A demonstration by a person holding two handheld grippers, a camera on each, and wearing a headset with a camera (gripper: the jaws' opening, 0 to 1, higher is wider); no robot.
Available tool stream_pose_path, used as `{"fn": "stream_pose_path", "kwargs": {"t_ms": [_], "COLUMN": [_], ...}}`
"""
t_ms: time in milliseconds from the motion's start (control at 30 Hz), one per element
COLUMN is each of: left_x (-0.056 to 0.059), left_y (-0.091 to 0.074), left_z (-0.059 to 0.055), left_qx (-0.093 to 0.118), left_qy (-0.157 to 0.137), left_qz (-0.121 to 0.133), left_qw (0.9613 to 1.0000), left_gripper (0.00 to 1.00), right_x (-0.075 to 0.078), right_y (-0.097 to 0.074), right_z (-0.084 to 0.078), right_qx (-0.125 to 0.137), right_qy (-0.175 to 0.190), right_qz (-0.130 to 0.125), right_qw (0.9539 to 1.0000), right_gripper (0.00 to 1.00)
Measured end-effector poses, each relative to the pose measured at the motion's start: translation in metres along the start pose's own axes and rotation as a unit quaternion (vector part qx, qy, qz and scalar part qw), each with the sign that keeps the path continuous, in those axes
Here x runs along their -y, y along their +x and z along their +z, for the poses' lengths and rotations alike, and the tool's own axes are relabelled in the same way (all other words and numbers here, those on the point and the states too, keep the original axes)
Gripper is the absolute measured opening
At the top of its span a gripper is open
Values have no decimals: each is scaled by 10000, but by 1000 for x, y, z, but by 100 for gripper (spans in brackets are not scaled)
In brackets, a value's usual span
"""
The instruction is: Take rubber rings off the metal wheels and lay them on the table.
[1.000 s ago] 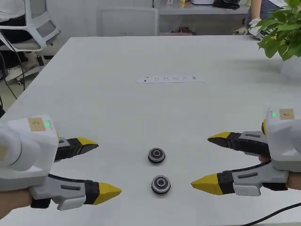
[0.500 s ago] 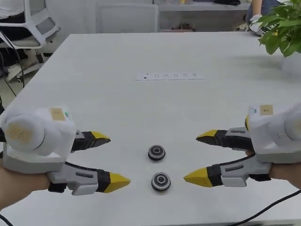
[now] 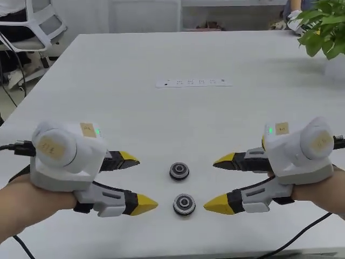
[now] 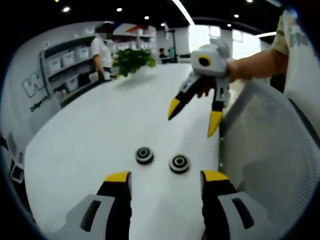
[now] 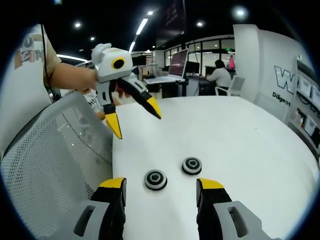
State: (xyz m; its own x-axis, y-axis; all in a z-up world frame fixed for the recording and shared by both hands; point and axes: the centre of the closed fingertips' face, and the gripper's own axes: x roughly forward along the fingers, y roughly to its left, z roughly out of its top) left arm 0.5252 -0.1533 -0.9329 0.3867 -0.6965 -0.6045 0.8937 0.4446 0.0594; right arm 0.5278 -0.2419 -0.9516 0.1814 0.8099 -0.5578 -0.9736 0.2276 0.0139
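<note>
Two small metal wheels with black rubber rings lie on the white table [image 3: 161, 118]. The far wheel [image 3: 179, 171] [image 4: 144, 155] [image 5: 192, 165] sits just behind the near wheel [image 3: 184, 204] [image 4: 179, 163] [image 5: 155, 179]. My left gripper [image 3: 144, 182] [image 4: 166, 176] [image 5: 133, 122] is open to the left of the wheels, with nothing between its yellow-tipped jaws. Facing it from the right of the wheels, my right gripper [image 3: 216, 182] [image 5: 161, 183] [image 4: 194, 120] is open too and holds nothing. Neither touches a wheel.
A white strip with small marks [image 3: 194, 82] lies mid-table. A green plant [image 3: 323, 29] stands at the far right corner. Office chairs [image 3: 38, 24] stand beyond the far left edge. A black cable [image 3: 302, 237] trails by the near right edge.
Both grippers have moved inward toward the two wheels, narrowing the gap between them. The head camera has tilted slightly down. The wheels have not moved.
</note>
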Motion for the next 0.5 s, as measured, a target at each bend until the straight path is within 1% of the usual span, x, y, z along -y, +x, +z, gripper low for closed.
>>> {"fn": "stream_pose_path", "kwargs": {"t_ms": [133,233,367,500], "left_x": [1,2,1,2], "left_y": [7,11,19,26], "left_z": [-1,-2,-5,-3], "left_qx": [-42,-67,-102,-93], "left_qy": [35,59,87,50], "left_qz": [-89,-156,-252,-341], "left_qw": [9999,9998,9996,9994], "left_gripper": [55,54,52,51], "right_x": [1,1,-1,-2], "right_y": [6,11,17,23], "right_z": [-3,-5,-8,-12], "right_qx": [-57,-67,-121,-191], "right_qy": [-64,-26,-22,-42], "right_qz": [64,144,225,307], "right_qw": [9999,9999,9997,9993], "right_gripper": [52,49,47,45]}}
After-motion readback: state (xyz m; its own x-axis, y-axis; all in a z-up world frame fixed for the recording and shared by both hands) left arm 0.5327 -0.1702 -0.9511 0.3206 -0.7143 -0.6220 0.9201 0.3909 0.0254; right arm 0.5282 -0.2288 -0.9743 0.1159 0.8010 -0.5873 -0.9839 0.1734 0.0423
